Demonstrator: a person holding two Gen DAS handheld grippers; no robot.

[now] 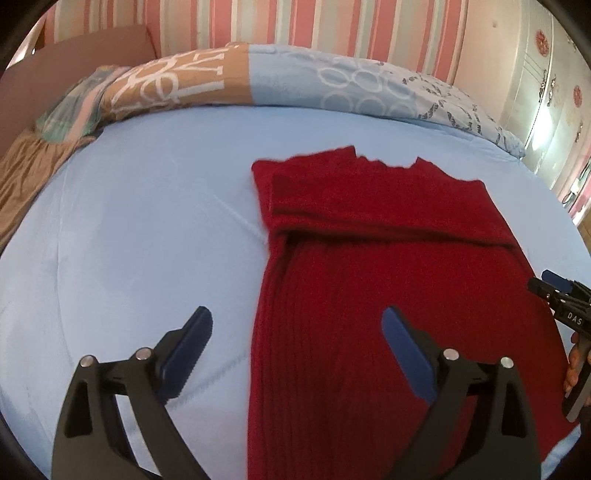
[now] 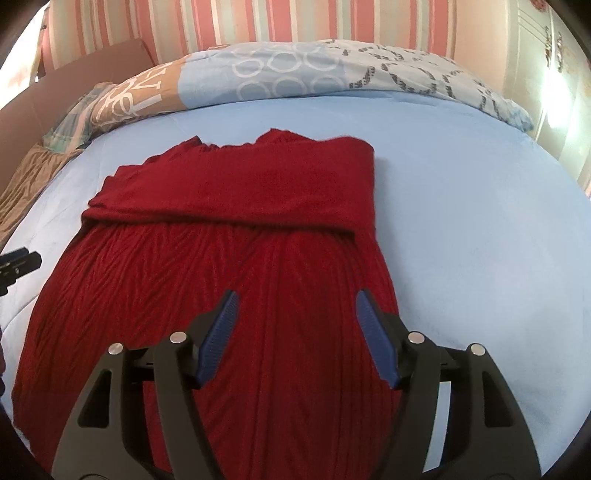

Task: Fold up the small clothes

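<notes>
A dark red ribbed knit garment [image 1: 388, 295] lies flat on the light blue bed sheet [image 1: 129, 240], with its far part folded over toward me. It also shows in the right wrist view [image 2: 240, 229]. My left gripper [image 1: 297, 321] is open and empty, hovering over the garment's left edge, one finger over the sheet. My right gripper [image 2: 295, 306] is open and empty, above the garment's near right part. The right gripper's tip also shows at the right edge of the left wrist view [image 1: 554, 291].
A patterned blue and tan duvet [image 1: 295, 81] is bunched along the far side of the bed. A brown cloth [image 1: 26, 166] lies at the far left. A pink striped wall [image 1: 295, 26] stands behind. Bare blue sheet [image 2: 480, 221] lies right of the garment.
</notes>
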